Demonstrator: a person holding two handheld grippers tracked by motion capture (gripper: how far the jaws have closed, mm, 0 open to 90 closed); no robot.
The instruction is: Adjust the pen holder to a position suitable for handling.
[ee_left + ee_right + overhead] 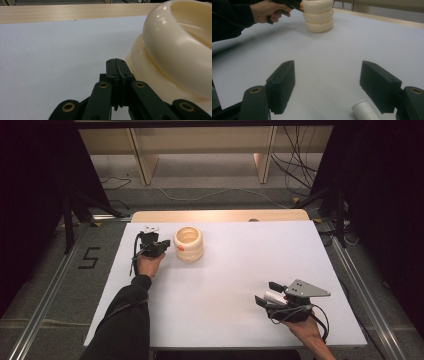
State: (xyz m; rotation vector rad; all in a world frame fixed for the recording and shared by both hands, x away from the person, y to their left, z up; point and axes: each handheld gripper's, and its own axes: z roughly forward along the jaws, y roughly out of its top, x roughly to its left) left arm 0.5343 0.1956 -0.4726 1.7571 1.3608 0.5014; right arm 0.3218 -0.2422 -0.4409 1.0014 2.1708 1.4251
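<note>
Nudging that cream ring stack [188,244] upper left works best with left tongs [164,246] pressed together, low and steady; right tongs [329,85] sit spread.

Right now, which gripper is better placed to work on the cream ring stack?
Left, probably. The left gripper sits right beside the cream ring stack, jaws shut with nothing between them. The right gripper is open at the table's near right corner, far from the stack.

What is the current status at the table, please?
Left tool shut, empty, beside the cream ringed stack. Right tool open, empty, over bare table. White cup lying by the right tool. Nothing in the way.
</note>
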